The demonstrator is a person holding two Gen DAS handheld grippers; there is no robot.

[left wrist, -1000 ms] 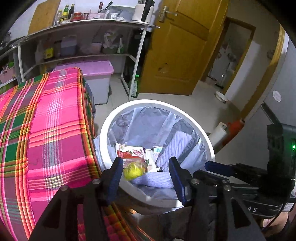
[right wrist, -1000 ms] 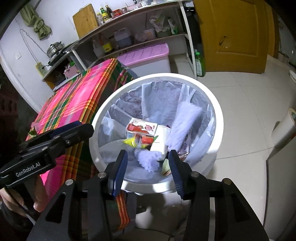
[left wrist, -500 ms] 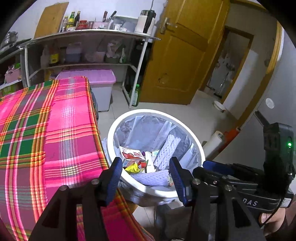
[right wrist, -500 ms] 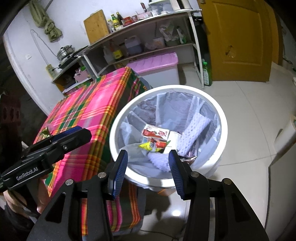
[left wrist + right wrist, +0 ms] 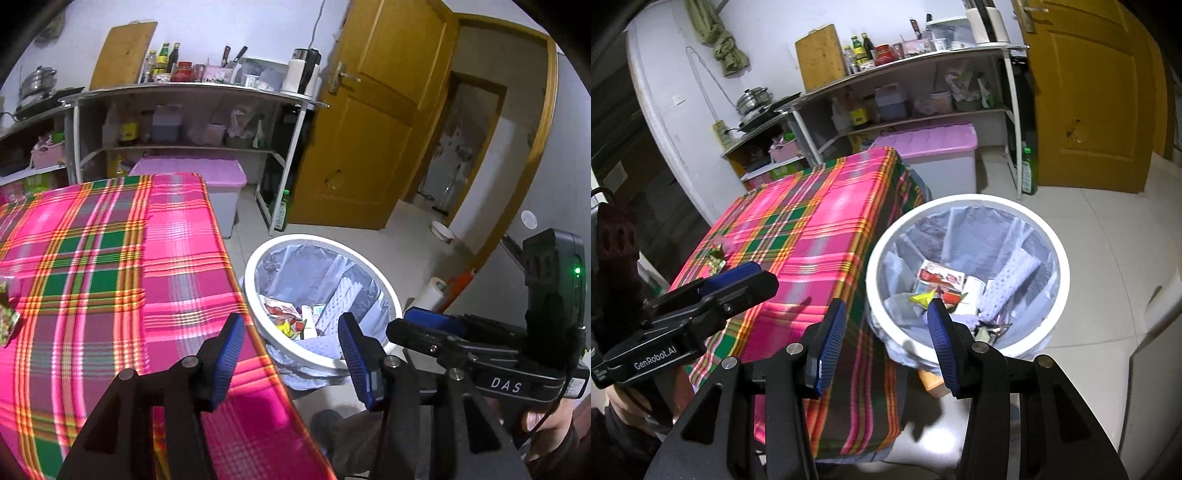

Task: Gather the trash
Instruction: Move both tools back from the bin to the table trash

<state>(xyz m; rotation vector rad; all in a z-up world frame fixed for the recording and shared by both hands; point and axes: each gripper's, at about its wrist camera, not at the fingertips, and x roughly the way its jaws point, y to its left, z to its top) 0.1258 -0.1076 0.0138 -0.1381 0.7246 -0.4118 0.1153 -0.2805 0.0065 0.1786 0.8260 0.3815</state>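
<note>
Beside the tabletop [image 5: 812, 236], with its pink-and-green plaid cloth, a white trash bin [image 5: 1060, 266] stands on the tiled floor, lined with a pale plastic bag. Down inside it there's a pile of trash: a red-and-white carton [image 5: 940, 277], a yellow wrapper [image 5: 923, 297], some white foam netting [image 5: 1015, 280] leaning against the right wall, plus a few bits I can't make out.

Both sets of tongs are empty with their blue pads spread wide apart. The left tongs [image 5: 288, 354] sit over the tabletop's near corner, the bin showing in the gap between the pads. The right tongs [image 5: 886, 343] hang just above the cloth's edge and the bin's near rim, so the two tools are side by side; each one shows up in the other's camera.

One piece of trash is left on the tabletop: a small crumpled green-and-yellow wrapper [image 5: 714, 258] at the far left edge of the cloth, well apart from the bin and from both tongs.

Behind all that there's a metal shelf rack [image 5: 923, 66] with bottles and a cutting board, a pink-lidded storage box [image 5: 931, 144] on the floor, and a yellow door [image 5: 1089, 92].
</note>
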